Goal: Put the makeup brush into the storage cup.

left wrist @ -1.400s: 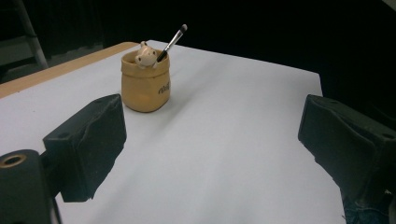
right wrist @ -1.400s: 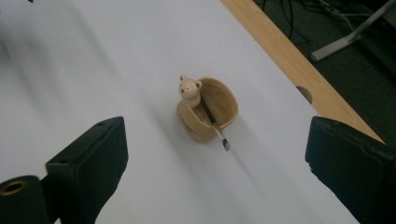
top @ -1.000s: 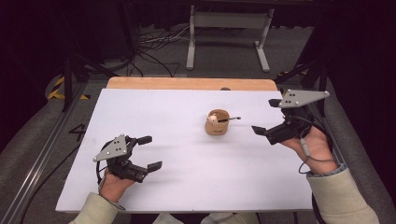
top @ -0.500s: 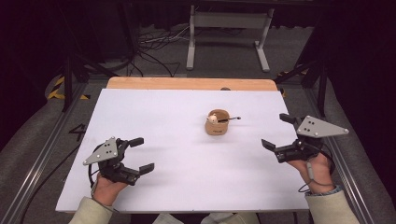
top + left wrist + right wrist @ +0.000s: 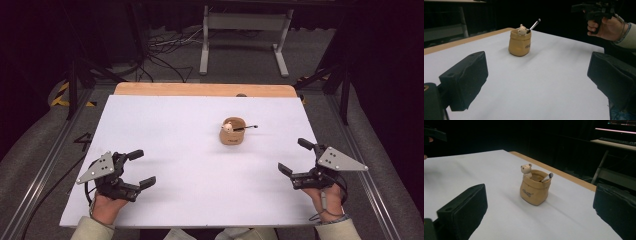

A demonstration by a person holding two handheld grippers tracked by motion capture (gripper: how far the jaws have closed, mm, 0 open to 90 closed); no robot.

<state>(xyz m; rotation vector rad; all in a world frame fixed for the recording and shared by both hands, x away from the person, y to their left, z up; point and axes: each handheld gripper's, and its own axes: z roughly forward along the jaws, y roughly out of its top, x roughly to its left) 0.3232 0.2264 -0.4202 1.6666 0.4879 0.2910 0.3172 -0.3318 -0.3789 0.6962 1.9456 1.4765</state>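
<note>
At the near edge of the white table (image 5: pixel 165 135), a person's two hands each hold a gripper with jaws spread wide and nothing between them. The left gripper (image 5: pixel 141 168) sits well to the near left of the pot (image 5: pixel 232 133); the right gripper (image 5: pixel 295 156) sits to the pot's near right, closer to it but clearly apart. Neither touches anything on the table. The pot, a small tan sack-shaped holder, stands upright past the table's middle, toward the right. A little bear figure (image 5: pixel 526 169) peeks over its rim, and a brush (image 5: pixel 534 25) leans out of it. Beyond the pot runs the table's bare wooden strip (image 5: pixel 200 89).
</note>
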